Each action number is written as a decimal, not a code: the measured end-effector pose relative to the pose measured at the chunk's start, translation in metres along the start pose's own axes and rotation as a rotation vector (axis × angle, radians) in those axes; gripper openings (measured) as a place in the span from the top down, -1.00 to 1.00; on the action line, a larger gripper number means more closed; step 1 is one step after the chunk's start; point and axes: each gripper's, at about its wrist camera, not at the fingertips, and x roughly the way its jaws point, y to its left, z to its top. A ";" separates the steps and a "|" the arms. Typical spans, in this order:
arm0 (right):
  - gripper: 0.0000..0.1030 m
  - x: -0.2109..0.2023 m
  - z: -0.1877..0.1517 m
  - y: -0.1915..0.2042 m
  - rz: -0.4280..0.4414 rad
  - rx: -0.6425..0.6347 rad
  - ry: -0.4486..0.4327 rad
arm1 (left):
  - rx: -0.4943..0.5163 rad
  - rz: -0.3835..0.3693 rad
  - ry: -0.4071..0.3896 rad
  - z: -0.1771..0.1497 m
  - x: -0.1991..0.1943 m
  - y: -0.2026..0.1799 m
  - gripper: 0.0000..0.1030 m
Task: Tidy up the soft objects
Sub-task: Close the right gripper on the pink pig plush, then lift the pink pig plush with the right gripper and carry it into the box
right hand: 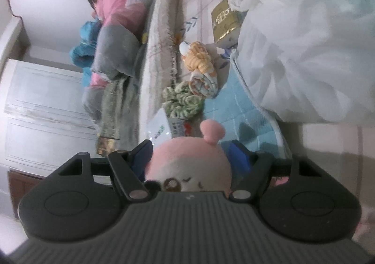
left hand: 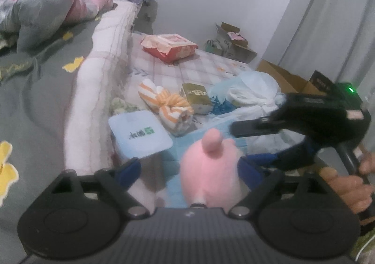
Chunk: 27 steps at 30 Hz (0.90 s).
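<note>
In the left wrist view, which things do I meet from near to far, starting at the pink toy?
pink plush toy → orange striped cloth bundle → gold box → red-and-pink packet → open cardboard box by the wall

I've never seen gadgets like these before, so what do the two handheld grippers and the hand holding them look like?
Each gripper is matte black plastic with a ribbed body, two round discs at the sides, silver pivot pins and blue-padded jaws. That goes for the left gripper and the right gripper. Seen from outside, the right one shows a small green light and a pistol-style handle held by a bare hand. No cables or sleeves show.
</note>
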 end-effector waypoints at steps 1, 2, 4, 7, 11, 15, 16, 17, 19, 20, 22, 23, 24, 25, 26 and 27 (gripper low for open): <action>-0.24 0.005 0.001 0.001 -0.015 -0.002 0.001 | 0.007 0.001 0.000 0.000 -0.001 0.000 -0.76; -0.13 0.011 0.003 0.001 -0.026 -0.001 0.001 | 0.011 0.004 0.002 0.000 -0.002 0.000 -0.75; 0.03 0.019 0.004 0.001 -0.018 0.003 0.004 | 0.011 0.010 0.004 -0.001 -0.003 0.002 -0.75; 0.17 0.024 0.003 0.007 -0.012 -0.011 0.002 | 0.000 0.004 0.023 0.000 -0.007 0.006 -0.75; 0.49 0.028 0.001 0.012 -0.014 -0.028 0.015 | -0.012 -0.022 0.045 -0.001 -0.010 0.011 -0.75; 0.58 0.028 -0.002 0.013 -0.008 -0.037 0.017 | -0.014 -0.045 0.071 -0.005 -0.006 0.010 -0.75; 0.59 0.028 -0.003 0.014 -0.009 -0.039 0.016 | -0.007 -0.036 0.077 -0.006 -0.003 0.008 -0.75; 0.60 0.028 -0.003 0.015 -0.010 -0.041 0.015 | 0.002 -0.022 0.086 -0.008 0.000 0.006 -0.75; 0.62 0.027 -0.005 0.018 -0.014 -0.047 0.013 | 0.000 -0.030 0.093 -0.009 0.004 0.005 -0.74; 0.63 0.026 -0.006 0.019 -0.019 -0.055 0.009 | -0.005 -0.038 0.096 -0.009 0.004 0.005 -0.73; 0.65 0.024 -0.008 0.023 -0.021 -0.073 0.005 | 0.000 -0.052 0.097 -0.010 0.004 0.003 -0.67; 0.69 0.022 -0.010 0.026 -0.021 -0.086 0.003 | 0.006 -0.061 0.100 -0.011 0.002 0.001 -0.62; 0.71 0.020 -0.012 0.027 -0.019 -0.094 0.003 | 0.009 -0.069 0.103 -0.011 0.000 -0.001 -0.59; 0.73 0.018 -0.014 0.030 -0.015 -0.101 0.006 | 0.011 -0.078 0.108 -0.012 -0.002 -0.002 -0.56; 0.74 0.016 -0.016 0.033 -0.009 -0.109 0.006 | 0.011 -0.085 0.112 -0.013 -0.004 -0.004 -0.53; 0.75 0.014 -0.018 0.036 -0.003 -0.118 0.007 | 0.009 -0.088 0.116 -0.013 -0.007 -0.006 -0.53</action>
